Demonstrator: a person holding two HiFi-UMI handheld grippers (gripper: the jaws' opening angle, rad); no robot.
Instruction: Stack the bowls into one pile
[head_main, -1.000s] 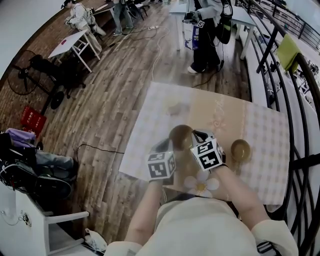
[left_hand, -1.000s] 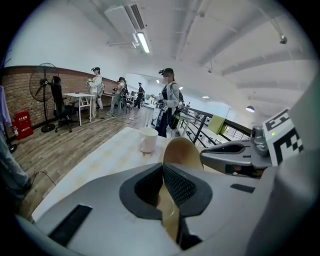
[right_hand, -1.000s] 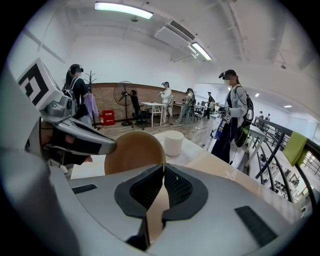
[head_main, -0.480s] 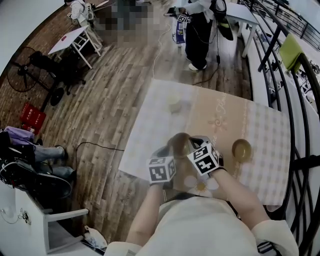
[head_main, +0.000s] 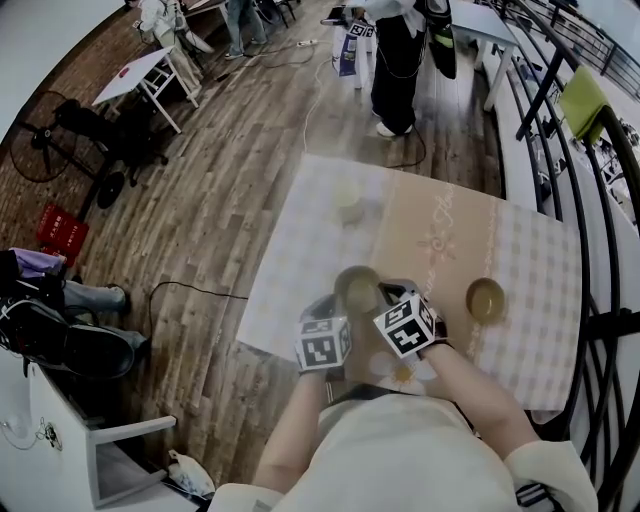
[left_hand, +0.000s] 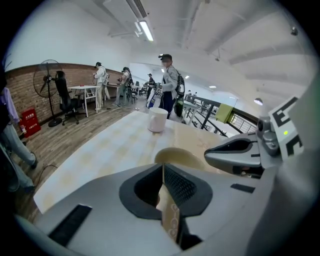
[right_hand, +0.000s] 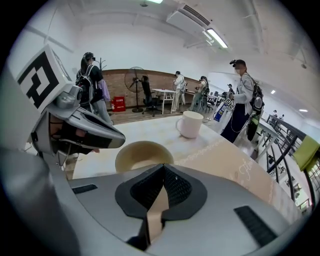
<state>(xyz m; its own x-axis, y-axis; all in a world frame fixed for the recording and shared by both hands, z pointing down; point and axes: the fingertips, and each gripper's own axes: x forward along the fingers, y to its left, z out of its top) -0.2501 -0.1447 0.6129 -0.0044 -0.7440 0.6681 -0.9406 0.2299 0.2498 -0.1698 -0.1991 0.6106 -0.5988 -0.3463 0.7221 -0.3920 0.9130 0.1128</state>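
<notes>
Head view: the near bowl (head_main: 358, 290) sits on the table (head_main: 520, 250) just beyond both grippers, toward the near left edge. The second bowl (head_main: 485, 299) is well apart to its right, so nothing's stacked yet. A cup (head_main: 347, 203) stands farther off, out of the way. Left gripper view now: the left gripper (left_hand: 163, 166) has its jaws pressed together with nothing between them, and the bowl rim is just past the tips. Right gripper view, same story: the right gripper (right_hand: 162, 167) is clamped closed and empty, bowl ahead and a touch left. Here's the worry: with jaws closed, neither can take the rim, and a nudge from those tips could skid the near bowl across the table or tip it. And the two grippers are crowded side by side, so opening here may knock one against the other.
</notes>
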